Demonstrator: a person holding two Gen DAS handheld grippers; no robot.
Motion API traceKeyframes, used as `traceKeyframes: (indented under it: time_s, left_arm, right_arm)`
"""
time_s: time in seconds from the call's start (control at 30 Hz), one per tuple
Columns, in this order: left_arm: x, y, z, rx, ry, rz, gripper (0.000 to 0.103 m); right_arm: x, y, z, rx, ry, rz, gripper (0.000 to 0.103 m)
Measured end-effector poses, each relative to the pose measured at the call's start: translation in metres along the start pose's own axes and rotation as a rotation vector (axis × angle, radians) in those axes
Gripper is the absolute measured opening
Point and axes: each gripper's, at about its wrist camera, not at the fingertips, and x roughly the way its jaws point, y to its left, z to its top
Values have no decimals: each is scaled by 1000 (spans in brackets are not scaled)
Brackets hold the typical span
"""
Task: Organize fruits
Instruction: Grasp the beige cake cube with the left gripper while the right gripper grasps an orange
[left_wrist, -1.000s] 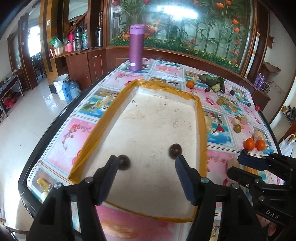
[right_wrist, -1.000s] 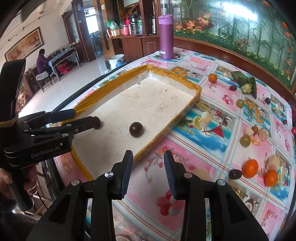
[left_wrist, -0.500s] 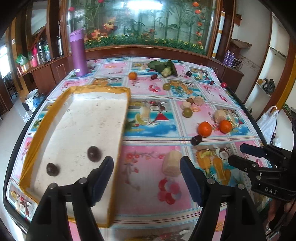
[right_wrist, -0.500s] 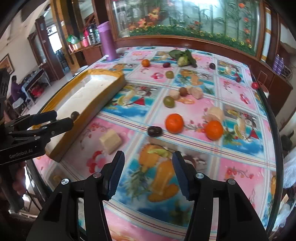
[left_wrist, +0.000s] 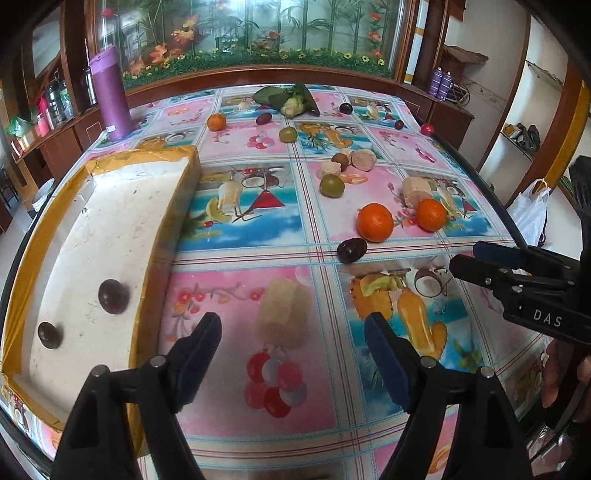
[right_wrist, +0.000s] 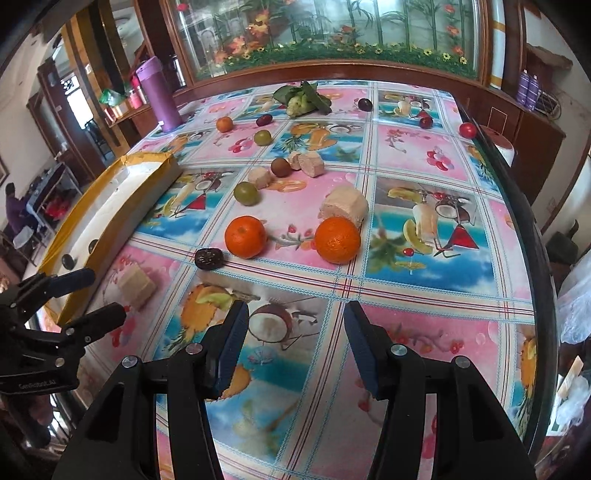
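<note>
A white foam tray with a yellow taped rim (left_wrist: 155, 258) lies at the table's left and holds two dark round fruits (left_wrist: 113, 296) (left_wrist: 50, 334). It also shows in the right wrist view (right_wrist: 122, 206). My left gripper (left_wrist: 293, 356) is open and empty above a pale chunk (left_wrist: 284, 312). My right gripper (right_wrist: 293, 341) is open and empty over the tablecloth, short of two oranges (right_wrist: 245, 236) (right_wrist: 337, 240) and a dark wrinkled fruit (right_wrist: 209, 258). Green fruits (right_wrist: 246, 192), a brown fruit (right_wrist: 280, 167) and more pale chunks (right_wrist: 345, 205) lie farther back.
A purple flask (left_wrist: 110, 94) stands at the far left corner. A leafy bundle (right_wrist: 304, 98), small dark and red fruits (right_wrist: 365, 104) and a small orange (right_wrist: 224, 124) lie near the far edge. A white plastic bag (left_wrist: 530, 210) hangs off the right side.
Both grippers have swung right, from over the tray to the open tablecloth near the oranges. The right gripper's fingers have spread wider. The two dark fruits stay in the tray.
</note>
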Motion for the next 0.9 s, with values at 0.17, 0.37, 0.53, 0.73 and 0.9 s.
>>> traceKeyframes:
  time_s: [0.17, 0.37, 0.53, 0.73, 0.9]
  left_arm:
    - [18, 2, 2, -19, 33, 15, 82]
    - [24, 7, 2, -33, 46, 18, 82]
    - [29, 11, 0, -54, 64, 3, 82]
    - [30, 17, 3, -100, 43, -20, 76]
    - [29, 20, 4, -94, 28, -5, 38]
  right_arm:
    - [5, -11, 5, 0, 3, -3, 53]
    - [23, -22, 24, -12, 12, -7, 53]
    - [46, -17, 33, -75, 39, -39, 53]
    - [54, -12, 37, -137, 28, -75, 45]
    - [56, -14, 37, -150, 10, -75, 35]
